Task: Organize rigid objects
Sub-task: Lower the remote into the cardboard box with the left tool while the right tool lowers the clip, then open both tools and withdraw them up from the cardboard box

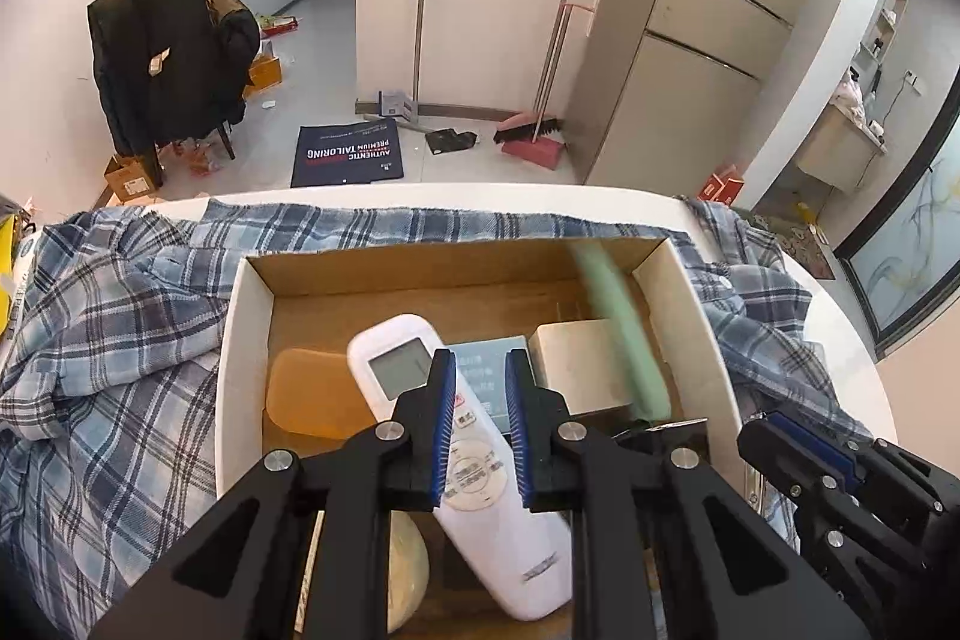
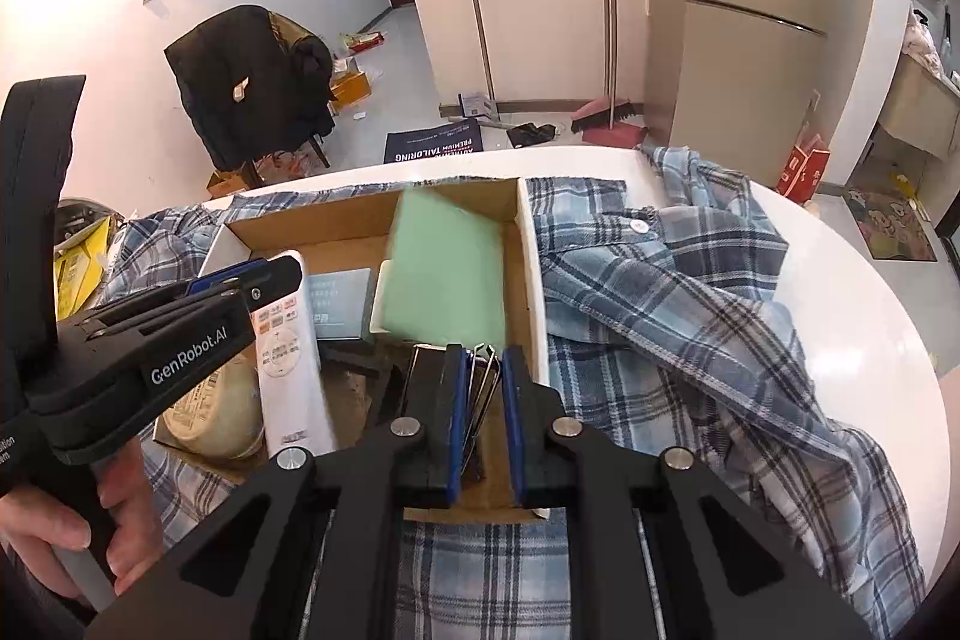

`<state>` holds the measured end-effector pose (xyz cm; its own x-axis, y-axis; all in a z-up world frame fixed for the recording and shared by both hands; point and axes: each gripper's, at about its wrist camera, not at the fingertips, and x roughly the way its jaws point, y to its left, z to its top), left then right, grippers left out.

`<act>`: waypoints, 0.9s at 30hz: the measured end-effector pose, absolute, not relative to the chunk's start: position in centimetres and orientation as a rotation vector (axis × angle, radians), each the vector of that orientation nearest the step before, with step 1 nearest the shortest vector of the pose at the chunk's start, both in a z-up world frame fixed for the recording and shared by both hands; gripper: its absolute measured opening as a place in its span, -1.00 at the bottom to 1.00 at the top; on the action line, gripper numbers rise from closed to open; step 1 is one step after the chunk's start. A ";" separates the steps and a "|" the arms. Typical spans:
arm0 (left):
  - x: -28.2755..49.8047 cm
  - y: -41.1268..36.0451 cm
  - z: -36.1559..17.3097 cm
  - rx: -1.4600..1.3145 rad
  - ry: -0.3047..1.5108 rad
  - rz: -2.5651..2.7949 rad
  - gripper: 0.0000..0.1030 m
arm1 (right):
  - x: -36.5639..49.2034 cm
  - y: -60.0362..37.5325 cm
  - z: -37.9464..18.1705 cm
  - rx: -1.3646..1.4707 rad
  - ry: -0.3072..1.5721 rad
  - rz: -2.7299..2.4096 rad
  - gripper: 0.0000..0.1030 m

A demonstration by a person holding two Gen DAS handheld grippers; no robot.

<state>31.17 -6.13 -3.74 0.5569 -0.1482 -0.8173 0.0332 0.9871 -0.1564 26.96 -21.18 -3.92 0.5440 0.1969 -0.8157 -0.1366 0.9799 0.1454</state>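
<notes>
Because the white remote (image 1: 474, 460) lies diagonally in the cardboard box (image 1: 252, 292), its long axis running between the closed-down left gripper (image 1: 477, 424), the left hand is nearer, while the right gripper (image 2: 483, 418) looks closed on a binder clip (image 2: 480, 388).

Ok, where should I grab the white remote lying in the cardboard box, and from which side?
Pinch the white remote across its narrow width, around the button section, coming straight down from above. It lies flat and face up in the cardboard box, so its long side edges are likely the graspable parallel faces.
</notes>
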 end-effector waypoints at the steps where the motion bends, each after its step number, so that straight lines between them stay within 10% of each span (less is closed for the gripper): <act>1: 31.2 -6.0 -3.8 -0.135 0.977 -0.110 -0.64 | 27.0 -21.0 -4.0 0.064 0.977 0.202 -0.79; 6: 29.6 -5.4 -2.1 -0.078 0.912 -0.088 -0.57 | 27.4 -20.4 -3.6 0.070 0.976 0.244 -0.79; 10: 26.3 -3.6 0.7 -0.073 0.754 -0.061 0.99 | 28.1 -20.0 -2.6 0.113 0.978 0.313 -0.79; 27: 23.4 0.1 -0.8 -0.110 0.584 -0.018 1.00 | 30.6 -13.9 -6.7 -0.008 1.082 0.328 -0.79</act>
<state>23.44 0.06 -0.80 0.8343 -0.0480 -0.5492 -0.0144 0.9940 -0.1088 30.57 -13.95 -6.72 0.4261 0.2585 -0.8670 -0.2667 0.9516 0.1527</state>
